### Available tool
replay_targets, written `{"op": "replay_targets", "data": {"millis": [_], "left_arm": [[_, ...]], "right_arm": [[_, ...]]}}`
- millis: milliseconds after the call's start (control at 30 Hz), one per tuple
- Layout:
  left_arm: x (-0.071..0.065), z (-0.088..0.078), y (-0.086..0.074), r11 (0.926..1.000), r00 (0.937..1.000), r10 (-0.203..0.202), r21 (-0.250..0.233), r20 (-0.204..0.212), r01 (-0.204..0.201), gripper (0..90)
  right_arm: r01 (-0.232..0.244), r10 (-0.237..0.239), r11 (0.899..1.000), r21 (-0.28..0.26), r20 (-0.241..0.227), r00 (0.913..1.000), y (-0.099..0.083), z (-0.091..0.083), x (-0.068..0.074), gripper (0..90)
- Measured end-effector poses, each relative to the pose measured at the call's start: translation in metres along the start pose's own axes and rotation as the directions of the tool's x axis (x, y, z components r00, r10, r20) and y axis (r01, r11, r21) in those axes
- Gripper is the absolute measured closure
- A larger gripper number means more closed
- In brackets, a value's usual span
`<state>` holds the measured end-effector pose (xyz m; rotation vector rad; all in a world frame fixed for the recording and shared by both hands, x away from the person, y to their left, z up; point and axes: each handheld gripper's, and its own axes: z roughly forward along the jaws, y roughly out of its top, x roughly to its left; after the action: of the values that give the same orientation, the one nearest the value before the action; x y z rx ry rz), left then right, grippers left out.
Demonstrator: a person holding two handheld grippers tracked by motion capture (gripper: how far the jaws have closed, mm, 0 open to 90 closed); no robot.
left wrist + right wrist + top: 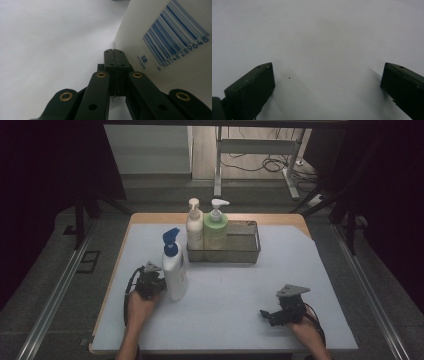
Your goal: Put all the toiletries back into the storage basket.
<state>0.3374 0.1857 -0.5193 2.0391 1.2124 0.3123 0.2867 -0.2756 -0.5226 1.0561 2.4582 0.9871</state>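
Standing beside the left gripper [152, 281]: blue-capped bottle [174, 270], wire basket [248, 251] behind.

Three pump bottles [174, 270], one wire basket [250, 251], two grippers [150, 282].

White bottle [172, 45] cropped by the left gripper view's top and right edges.
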Motion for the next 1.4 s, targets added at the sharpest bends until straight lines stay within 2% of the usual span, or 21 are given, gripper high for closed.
{"op": "replay_targets", "data": {"millis": [533, 867, 1233, 1400], "left_arm": [[-0.028, 0.008, 0.004, 0.9979, 0.9977, 0.065, 0.000, 0.018, -0.065, 89.6], [-0.046, 0.013, 0.005, 0.9961, 0.9954, 0.088, 0.002, 0.040, -0.088, 89.6], [-0.064, 0.014, 0.003, 0.9918, 0.9900, 0.126, 0.012, 0.063, -0.127, 89.6], [-0.074, 0.014, 0.002, 0.9873, 0.9848, 0.154, 0.026, 0.079, -0.157, 89.6]], "right_arm": [[0.001, -0.001, 1.000, 0.000, 0.000, 1.0000, 0.000, 0.000, 0.000, 0.0], [0.001, -0.001, 1.000, 0.000, 0.000, 1.0000, 0.000, 0.000, 0.000, 0.0], [-0.001, 0.001, 1.000, 0.001, -0.001, 1.0000, 0.000, 0.000, 0.000, 0.0], [-0.001, 0.001, 1.000, 0.001, -0.001, 1.0000, 0.000, 0.000, 0.000, 0.0]]}}
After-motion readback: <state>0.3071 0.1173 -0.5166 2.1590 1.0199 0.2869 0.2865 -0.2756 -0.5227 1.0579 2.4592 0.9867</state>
